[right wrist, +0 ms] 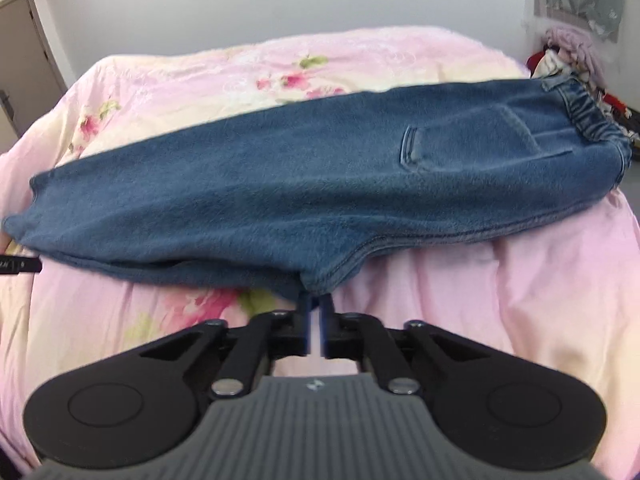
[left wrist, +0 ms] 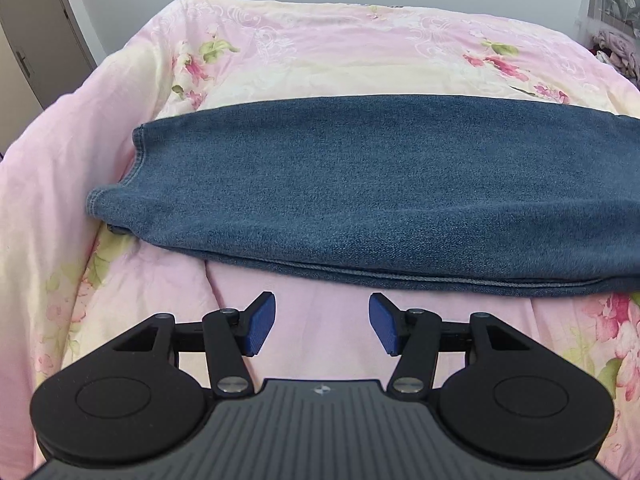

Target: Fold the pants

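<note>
pinching pants [right wrist: 320, 184] crotch, right hand-held gripper [right wrist: 319, 312], left [left wrist: 322, 324] open

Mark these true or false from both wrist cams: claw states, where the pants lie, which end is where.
1. The left claw is open and holds nothing. True.
2. The right claw is wide open. False: its jaws are nearly together, pinching the near edge of the pants.
3. The pants lie on a floral quilt. True.
4. The pants are black. False: they are blue denim.
5. In the right wrist view the waistband is at the right end. True.
</note>
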